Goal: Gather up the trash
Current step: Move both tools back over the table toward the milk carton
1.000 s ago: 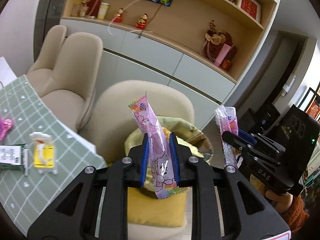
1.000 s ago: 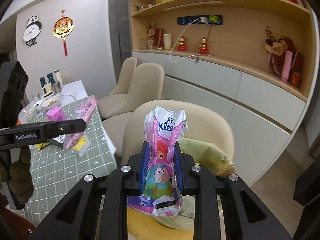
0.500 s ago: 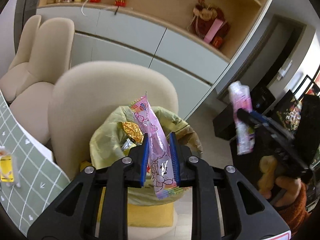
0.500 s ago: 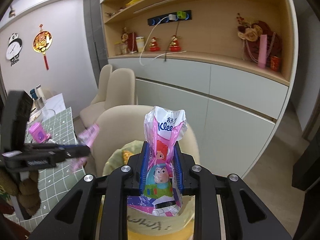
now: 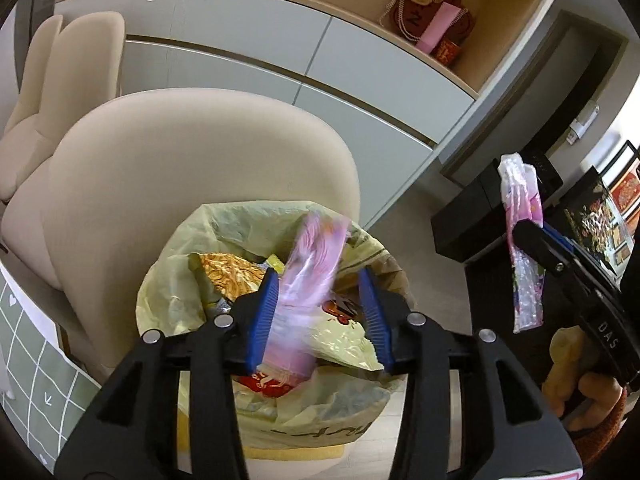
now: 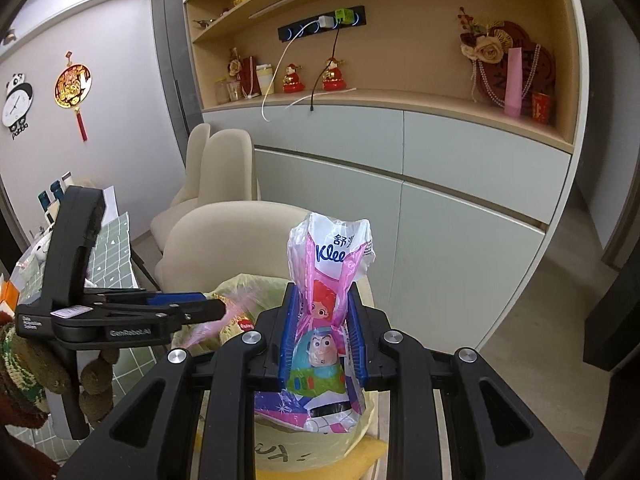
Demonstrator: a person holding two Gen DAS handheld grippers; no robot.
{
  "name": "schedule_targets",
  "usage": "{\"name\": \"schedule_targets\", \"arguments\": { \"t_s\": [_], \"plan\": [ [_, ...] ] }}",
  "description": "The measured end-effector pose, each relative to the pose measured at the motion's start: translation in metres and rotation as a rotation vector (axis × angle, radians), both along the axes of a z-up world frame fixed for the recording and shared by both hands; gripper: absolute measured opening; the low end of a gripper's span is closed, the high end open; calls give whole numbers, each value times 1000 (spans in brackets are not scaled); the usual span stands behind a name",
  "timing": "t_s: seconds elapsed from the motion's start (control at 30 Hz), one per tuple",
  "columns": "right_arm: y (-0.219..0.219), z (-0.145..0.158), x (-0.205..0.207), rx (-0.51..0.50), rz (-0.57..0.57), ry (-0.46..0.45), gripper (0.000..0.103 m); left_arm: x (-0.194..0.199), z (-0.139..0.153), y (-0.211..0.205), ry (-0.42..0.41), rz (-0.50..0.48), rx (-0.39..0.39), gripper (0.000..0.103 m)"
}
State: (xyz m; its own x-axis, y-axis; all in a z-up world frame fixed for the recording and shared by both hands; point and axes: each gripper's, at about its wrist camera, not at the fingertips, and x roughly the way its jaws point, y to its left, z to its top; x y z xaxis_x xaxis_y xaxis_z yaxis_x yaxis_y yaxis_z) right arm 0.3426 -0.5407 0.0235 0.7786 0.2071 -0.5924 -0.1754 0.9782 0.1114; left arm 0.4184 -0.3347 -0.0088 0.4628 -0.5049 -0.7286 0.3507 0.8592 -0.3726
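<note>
At lower centre of the left view, our left tongs [image 5: 320, 316] are standing apart, the blurred pink wrapper [image 5: 308, 276] lying loose between them over the yellow trash bag [image 5: 176, 280], which is holding gold and red wrappers [image 5: 228, 276]. Our right tongs [image 6: 323, 340] are clamping the tissue packet [image 6: 324, 344].

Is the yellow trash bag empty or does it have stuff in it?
Has stuff: wrappers show inside the yellow trash bag, including a gold wrapper.
</note>
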Motion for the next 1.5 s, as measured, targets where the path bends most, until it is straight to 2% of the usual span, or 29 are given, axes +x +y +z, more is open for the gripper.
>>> {"name": "schedule_targets", "arguments": {
  "t_s": [0.13, 0.3, 0.47, 0.63, 0.9, 0.93, 1.0, 1.07, 1.2, 1.43, 1.5],
  "plan": [
    [6, -8, 14, -3, 30, 19, 23, -11, 5, 18, -12, 49, 11, 45],
    [23, -27, 35, -4, 87, 64, 23, -39, 15, 46, -60, 122, 87, 47],
    [43, -45, 53, -63, 137, 108, 23, -63, 17, 84, -21, 213, 48, 48],
    [53, -56, 63, -105, 161, 133, 23, -89, 26, 113, -37, 277, 43, 48],
    [60, -66, 64, -122, 171, 158, 25, -112, 33, 133, -52, 328, 40, 49],
    [60, -67, 64, -126, 169, 161, 27, -113, 33, 135, -50, 330, 39, 49],
    [61, -68, 66, -131, 160, 163, 45, -117, 31, 139, -47, 334, 37, 49],
    [60, -68, 62, -126, 143, 155, 56, -121, 30, 143, -43, 336, 33, 49],
    [61, -62, 52, -121, 116, 130, 62, -128, 29, 156, -42, 351, 17, 49],
    [87, -35, 26, -97, 118, 61, 65, -143, 25, 196, -46, 391, -4, 49],
    [98, -26, 19, -80, 122, 34, 71, -150, 24, 215, -52, 410, 7, 49]
  ]
}}
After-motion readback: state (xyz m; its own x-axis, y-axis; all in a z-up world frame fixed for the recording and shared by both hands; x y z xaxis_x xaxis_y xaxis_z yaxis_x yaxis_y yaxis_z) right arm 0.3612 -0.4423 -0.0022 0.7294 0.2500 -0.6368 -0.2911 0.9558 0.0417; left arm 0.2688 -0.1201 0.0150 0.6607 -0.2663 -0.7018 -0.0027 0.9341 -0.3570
